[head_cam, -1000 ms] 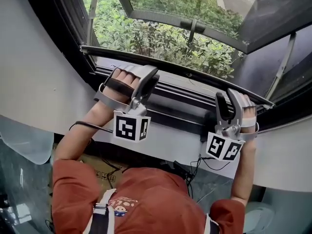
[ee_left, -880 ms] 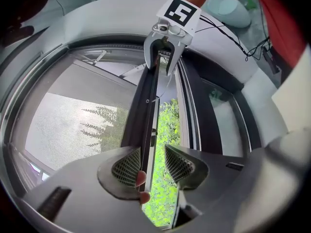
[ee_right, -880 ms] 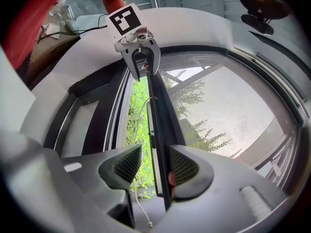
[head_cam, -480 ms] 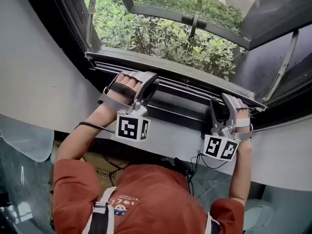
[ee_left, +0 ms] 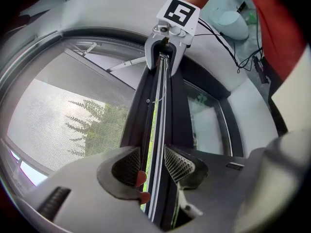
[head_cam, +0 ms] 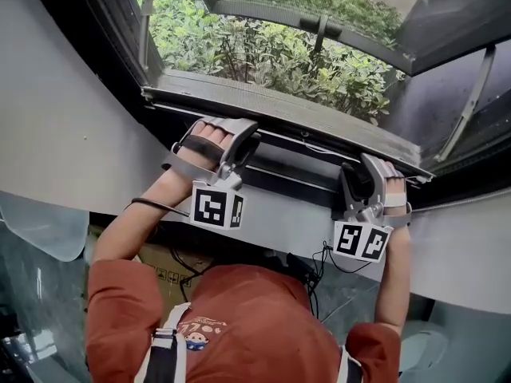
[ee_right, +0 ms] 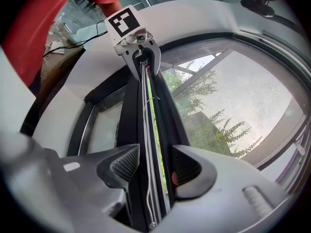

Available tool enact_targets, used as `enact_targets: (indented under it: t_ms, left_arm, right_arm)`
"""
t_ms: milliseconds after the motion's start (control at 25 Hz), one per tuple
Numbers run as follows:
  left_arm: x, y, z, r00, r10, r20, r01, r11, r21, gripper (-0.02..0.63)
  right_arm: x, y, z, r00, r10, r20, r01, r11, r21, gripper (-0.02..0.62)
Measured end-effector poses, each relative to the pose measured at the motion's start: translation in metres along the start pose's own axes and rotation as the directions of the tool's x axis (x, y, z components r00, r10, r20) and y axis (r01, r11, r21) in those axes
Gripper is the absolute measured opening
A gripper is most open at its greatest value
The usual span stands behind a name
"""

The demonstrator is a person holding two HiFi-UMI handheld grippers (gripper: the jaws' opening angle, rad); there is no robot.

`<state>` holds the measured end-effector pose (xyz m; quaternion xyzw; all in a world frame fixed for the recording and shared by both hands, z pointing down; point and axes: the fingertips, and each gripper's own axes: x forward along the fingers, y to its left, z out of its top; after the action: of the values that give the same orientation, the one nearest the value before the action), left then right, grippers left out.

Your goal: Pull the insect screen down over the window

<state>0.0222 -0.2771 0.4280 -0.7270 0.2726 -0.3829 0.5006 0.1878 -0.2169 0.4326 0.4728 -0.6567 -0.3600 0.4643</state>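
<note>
Screen bar (head_cam: 319,130) sat low by the sill; likely light, stiff, slick. Your left gripper (ee_left: 153,164) pinched it. Your right gripper (ee_right: 155,168) had just been opening, the bar loose between its jaws. Grip towards both ends.

Green shrubs (head_cam: 271,54) outside (cardboard box (head_cam: 164,278) below sill)

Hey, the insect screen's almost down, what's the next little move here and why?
Probably ease the bottom bar down the last bit onto the frame. A thin green slit runs along it in both gripper views. It sits between the fingers of the left gripper and of the right gripper, whose jaws have just been opening.
</note>
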Motion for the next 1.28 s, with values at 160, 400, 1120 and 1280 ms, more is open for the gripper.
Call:
enact_targets:
  t_ms: [160, 400, 1120, 1280]
  left_arm:
    - [0.004, -0.013, -0.003, 1.0, -0.022, -0.005, 0.022, 1.0, -0.004, 0.156]
    - [0.005, -0.019, -0.004, 0.999, -0.038, 0.001, 0.038, 0.999, -0.02, 0.156]
    - [0.015, -0.025, -0.004, 0.999, -0.041, 0.018, 0.042, 0.997, -0.067, 0.152]
    - [0.016, -0.024, -0.006, 0.999, -0.041, 0.014, 0.042, 0.998, -0.055, 0.15]
  right_arm:
    - [0.004, 0.013, -0.004, 1.0, 0.012, -0.006, -0.012, 1.0, 0.005, 0.221]
    - [0.006, 0.019, -0.006, 1.0, 0.017, -0.008, -0.016, 1.0, 0.016, 0.221]
    - [0.011, 0.027, -0.012, 1.0, 0.004, 0.024, -0.005, 0.997, 0.071, 0.229]
    - [0.013, 0.027, -0.011, 1.0, -0.003, 0.005, 0.003, 0.998, 0.066, 0.229]
